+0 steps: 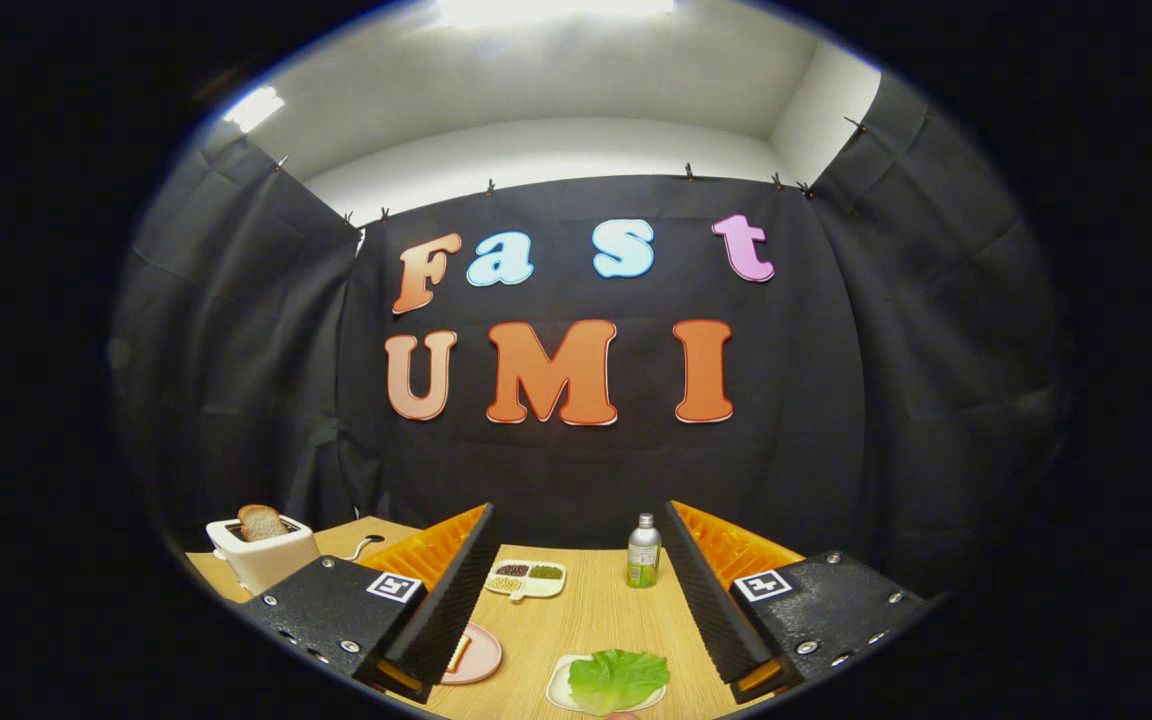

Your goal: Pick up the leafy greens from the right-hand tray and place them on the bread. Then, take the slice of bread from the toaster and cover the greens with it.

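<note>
Leafy greens (618, 678) lie on a small white tray (558, 690) on the wooden table (596, 620), low between your gripper's (576, 590) two fingers and nearer to the right one — nothing touches them. Your fingers stand wide apart, holding nothing, raised above the tabletop.

Just beside the left finger (441, 610) sits a pink plate (481, 660) with a slice of bread (457, 652) on it (the finger hides most of both). Beyond that finger, at the table's far left corner, a white toaster (261, 555) stands with a brown slice (261, 522) sticking up out of its slot; a cord (361, 546) trails from it across the wood.

Farther ahead, between the fingers, you have a white divided dish (526, 580) with dark, green and pale fillings in its compartments, and — to its right, close to the inner edge of the right finger (711, 600) — an upright metal bottle (643, 551) with a green label. Dish and bottle stand apart from each other and well beyond the greens.
</note>
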`<action>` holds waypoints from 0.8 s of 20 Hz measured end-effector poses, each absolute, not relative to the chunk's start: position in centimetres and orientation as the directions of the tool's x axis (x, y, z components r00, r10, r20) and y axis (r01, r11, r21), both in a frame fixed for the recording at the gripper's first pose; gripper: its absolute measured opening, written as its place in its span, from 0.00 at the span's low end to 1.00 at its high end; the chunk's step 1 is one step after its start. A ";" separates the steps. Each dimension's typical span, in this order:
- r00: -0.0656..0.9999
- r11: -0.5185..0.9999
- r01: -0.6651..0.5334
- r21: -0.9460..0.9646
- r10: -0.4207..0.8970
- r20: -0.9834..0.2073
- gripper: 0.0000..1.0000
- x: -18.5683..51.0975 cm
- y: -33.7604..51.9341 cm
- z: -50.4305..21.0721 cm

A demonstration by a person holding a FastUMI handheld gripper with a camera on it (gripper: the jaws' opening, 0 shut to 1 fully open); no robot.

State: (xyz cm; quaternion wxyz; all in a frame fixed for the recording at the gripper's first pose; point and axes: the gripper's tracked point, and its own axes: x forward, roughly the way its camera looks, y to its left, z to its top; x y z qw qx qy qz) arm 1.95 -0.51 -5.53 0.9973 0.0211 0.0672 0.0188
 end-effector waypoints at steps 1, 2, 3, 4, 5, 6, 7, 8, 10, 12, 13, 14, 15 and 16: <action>0.987 0.999 -0.036 0.041 0.042 -0.153 0.98 2.1 -0.6 -6.4; 0.983 0.999 -0.035 0.037 0.041 -0.177 0.98 2.4 -0.9 -7.2; 0.979 0.999 -0.036 0.036 0.042 -0.202 0.98 2.6 -0.9 -8.2; 0.972 0.999 -0.036 0.038 0.043 -0.232 0.98 2.9 -1.1 -9.3; 0.964 0.998 -0.038 0.040 0.047 -0.262 0.98 3.3 -1.1 -10.3; 0.955 0.999 -0.034 0.041 0.045 -0.294 0.98 3.7 -1.3 -11.2; 0.945 0.998 -0.040 0.045 0.052 -0.322 0.98 4.0 -1.3 -12.0; 0.936 0.998 -0.047 0.052 0.062 -0.347 0.98 4.3 -1.2 -12.4; 0.910 0.996 -0.068 0.062 0.087 -0.405 0.98 4.7 -0.6 -13.4; 0.875 0.996 -0.079 0.047 0.092 -0.476 0.98 5.0 -0.5 -14.9; 0.856 0.996 -0.085 0.035 0.091 -0.508 0.98 5.0 -0.3 -15.7; 0.834 0.995 -0.097 0.026 0.095 -0.543 0.98 5.0 -0.2 -16.3; 0.812 0.994 -0.106 0.022 0.100 -0.575 0.98 5.0 0.1 -17.2; 0.786 0.993 -0.116 0.021 0.105 -0.610 0.98 5.0 0.2 -18.1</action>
